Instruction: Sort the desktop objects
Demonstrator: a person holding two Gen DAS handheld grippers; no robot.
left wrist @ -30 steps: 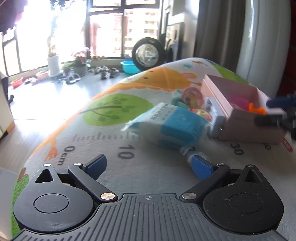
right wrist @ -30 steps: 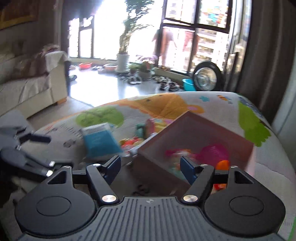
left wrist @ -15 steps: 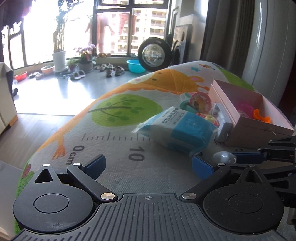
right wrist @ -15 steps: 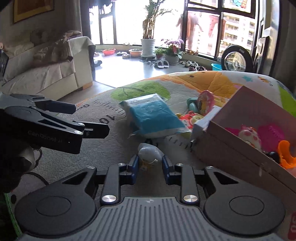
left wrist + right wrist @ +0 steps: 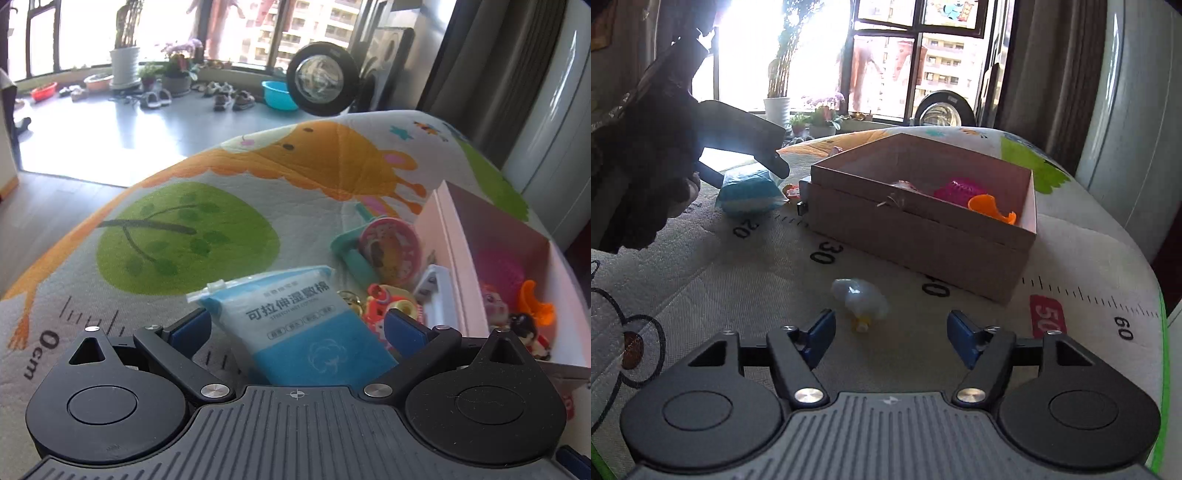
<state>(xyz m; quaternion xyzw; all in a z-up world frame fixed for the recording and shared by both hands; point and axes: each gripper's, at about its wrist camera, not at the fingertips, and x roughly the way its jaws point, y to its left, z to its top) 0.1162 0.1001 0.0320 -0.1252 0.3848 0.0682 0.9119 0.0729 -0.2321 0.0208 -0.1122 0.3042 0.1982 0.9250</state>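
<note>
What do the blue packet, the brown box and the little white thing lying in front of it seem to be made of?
The blue packet looks like glossy plastic film: it shines, with a zip strip at its top. The brown box looks like matte cardboard, with flat walls and crisp thin edges. The little white thing seems wrapped in thin, translucent, crinkled plastic; what is inside is unclear.
</note>
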